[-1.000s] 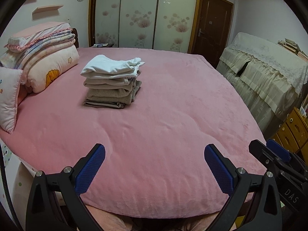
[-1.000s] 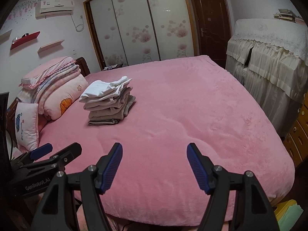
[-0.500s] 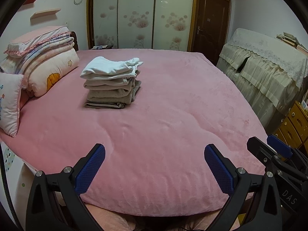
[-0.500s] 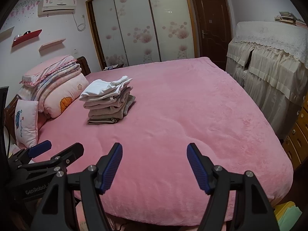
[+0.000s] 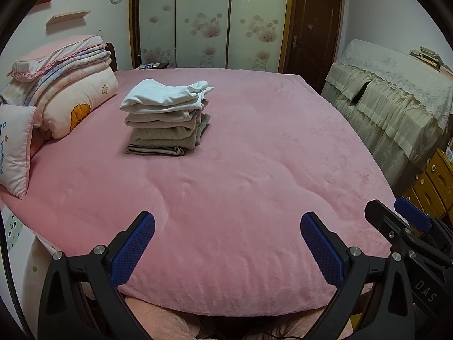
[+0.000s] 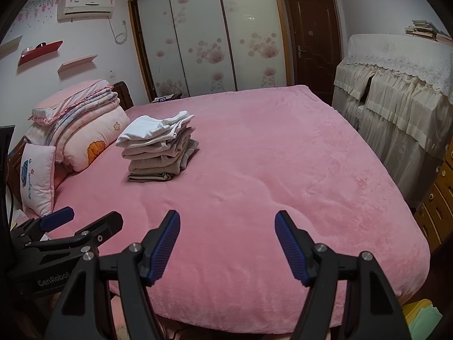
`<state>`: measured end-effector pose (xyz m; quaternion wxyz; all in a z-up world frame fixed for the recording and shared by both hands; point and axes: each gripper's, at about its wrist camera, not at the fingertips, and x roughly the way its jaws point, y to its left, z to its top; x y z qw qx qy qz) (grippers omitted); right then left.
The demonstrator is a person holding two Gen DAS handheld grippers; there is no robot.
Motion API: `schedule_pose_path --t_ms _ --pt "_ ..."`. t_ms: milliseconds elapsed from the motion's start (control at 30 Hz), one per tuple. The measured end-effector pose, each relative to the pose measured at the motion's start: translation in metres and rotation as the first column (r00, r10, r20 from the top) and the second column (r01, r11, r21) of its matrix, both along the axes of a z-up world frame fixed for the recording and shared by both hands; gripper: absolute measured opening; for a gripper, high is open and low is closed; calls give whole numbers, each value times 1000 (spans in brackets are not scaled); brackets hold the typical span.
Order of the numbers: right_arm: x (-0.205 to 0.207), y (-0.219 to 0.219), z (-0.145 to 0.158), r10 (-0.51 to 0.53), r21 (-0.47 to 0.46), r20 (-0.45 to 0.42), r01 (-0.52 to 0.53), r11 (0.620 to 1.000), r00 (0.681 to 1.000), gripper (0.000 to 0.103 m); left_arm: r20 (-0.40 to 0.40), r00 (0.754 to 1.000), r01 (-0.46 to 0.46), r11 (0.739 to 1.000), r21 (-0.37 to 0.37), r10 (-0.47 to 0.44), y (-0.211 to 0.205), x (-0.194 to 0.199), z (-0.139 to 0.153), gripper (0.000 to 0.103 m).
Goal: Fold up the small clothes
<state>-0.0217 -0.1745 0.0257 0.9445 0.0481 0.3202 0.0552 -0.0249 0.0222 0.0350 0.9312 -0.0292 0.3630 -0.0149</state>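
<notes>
Clothes [image 5: 165, 119], neatly folded stack

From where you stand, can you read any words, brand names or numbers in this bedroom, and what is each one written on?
"GenRobot": white letters on the black body of the left hand-held gripper, cut off by the right hand-held gripper.
"DAS": on the right hand-held gripper's body, seen from the left wrist view, also cut off.
Blue lettering on the small white pillow: too distorted to read.
Logo on the air conditioner: too small to read.
</notes>
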Motion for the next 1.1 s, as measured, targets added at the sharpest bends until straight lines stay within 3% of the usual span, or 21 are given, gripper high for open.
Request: schedule_pose_path --t_ms 1100 --pt "3 -3 -2 7 -5 -4 -7 1000 1000 70 -35 999 -14 1000 -6 14 3 1 -8 102"
